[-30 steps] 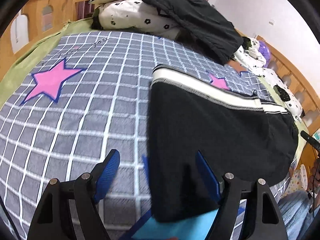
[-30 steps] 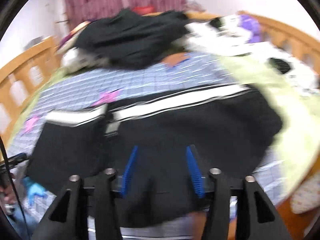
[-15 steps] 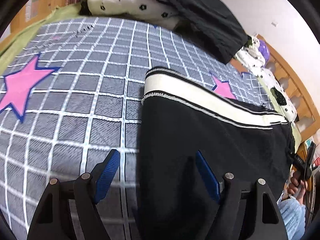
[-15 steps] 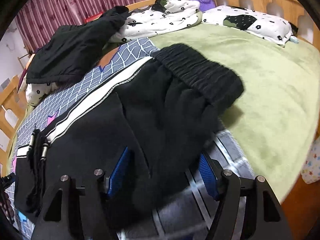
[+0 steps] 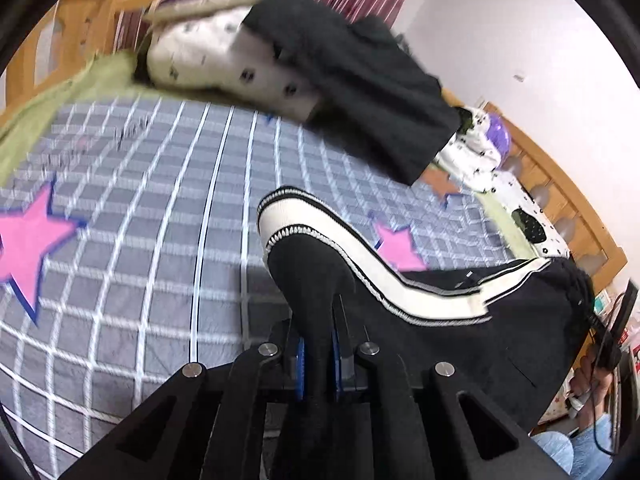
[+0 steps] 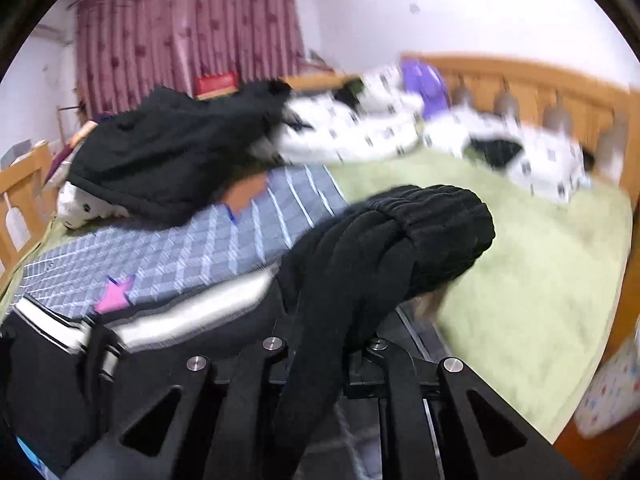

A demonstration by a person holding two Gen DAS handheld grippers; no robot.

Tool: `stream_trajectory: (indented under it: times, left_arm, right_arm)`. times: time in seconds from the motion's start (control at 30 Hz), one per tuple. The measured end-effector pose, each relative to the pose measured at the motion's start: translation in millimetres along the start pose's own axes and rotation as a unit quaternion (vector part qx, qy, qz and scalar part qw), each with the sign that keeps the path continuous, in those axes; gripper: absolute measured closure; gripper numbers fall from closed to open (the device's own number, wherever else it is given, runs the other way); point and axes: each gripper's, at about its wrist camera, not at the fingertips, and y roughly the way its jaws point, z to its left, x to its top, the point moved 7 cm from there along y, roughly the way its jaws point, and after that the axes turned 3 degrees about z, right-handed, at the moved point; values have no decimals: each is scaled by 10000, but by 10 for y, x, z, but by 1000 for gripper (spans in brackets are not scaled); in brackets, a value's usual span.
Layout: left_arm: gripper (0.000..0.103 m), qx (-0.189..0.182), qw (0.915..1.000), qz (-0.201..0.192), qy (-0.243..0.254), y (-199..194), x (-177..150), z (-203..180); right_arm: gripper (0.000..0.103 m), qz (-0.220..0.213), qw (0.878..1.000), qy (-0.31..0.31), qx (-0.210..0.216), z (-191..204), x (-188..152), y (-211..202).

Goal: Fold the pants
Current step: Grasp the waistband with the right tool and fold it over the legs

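Observation:
Black pants [image 5: 480,344] with a white side stripe [image 5: 360,256] lie on a grey checked bedspread [image 5: 140,240]. My left gripper [image 5: 318,364] is shut on the cuff end of the pants, and the black cloth rises lifted from between its blue pads [image 5: 299,368]. In the right wrist view my right gripper [image 6: 320,356] is shut on the pants [image 6: 360,264] near the ribbed elastic waistband [image 6: 440,216], which bunches up off the bed. The right gripper's pads are hidden by the cloth.
A second black garment [image 5: 360,80] is draped over spotted white pillows [image 5: 224,60] at the far side. A green blanket [image 6: 520,260] covers the bed to the right, beneath a wooden headboard [image 6: 520,80]. A person's hand [image 5: 592,376] shows at the right edge.
Both grippers went from open, straddling the pants, to shut on the cloth. Both ends of the pants have lifted off the bedspread and both views have swung across the bed.

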Motion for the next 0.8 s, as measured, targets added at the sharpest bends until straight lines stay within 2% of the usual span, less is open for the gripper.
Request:
stream_trajectory:
  times: [0.17,0.23,0.3,0.4,0.43,0.5,0.57,0.6,0.63,0.67,0.7,0.73,0.77,0.8]
  left_arm:
    - [93,-60,9991,-413,-45,-424,274,124]
    - [93,191,9979,-610,-52,-653,400,323]
    - [93,428,9971,-626,-82,-794,482,519]
    - [93,968,9938,-539,-120,-952,493,956]
    - [93,1197,9917,-461,-64,-944,427,1125]
    - [92,1430,9893,-276,-56,-863,251,1358]
    - [92,1604,9864,135,-325,-607,-16,1664]
    - [91,1716,9840,247,-403,-514,-90,1752]
    - [89,1909,9798,378,-455,-403,-171,1859]
    - [78,2066,9758,547,-464,-292,-236,1945]
    - [67,2184,9724,662,-478,-239,-269,2000]
    - [61,2298,9693,715,-505,-224,-287,2041]
    - [50,2423,9662,700,-528,-251,-284,2070]
    - [46,2497,9647,652,-522,-283,-278,2072]
  right_arm:
    - [93,-436,9981,-230,379,566,574,-320]
    - [93,-608,9955,-337,651,867,757,-482]
    - [93,-728,9918,-393,973,1138,876,-572]
    - [93,-584,9872,-386,1436,1417,858,-541]
    - [92,-453,9864,-464,1512,1498,790,-453]
    - [91,-33,9863,-776,1455,1611,560,-177]
    - [90,589,9832,-1002,1407,1645,242,166]
    - [90,1036,9796,-1108,1320,1646,14,388]
    - [90,1434,9772,-1221,982,1592,-206,605]
    - [88,1826,9728,-1266,661,1502,-392,777]
    - [86,2128,9682,-1203,524,1415,-528,875]
    - [85,2385,9639,-959,686,1317,-631,920]
    - [84,2461,9623,-742,889,1245,-650,906]
    - [79,2436,9626,-630,1000,1154,-612,830]
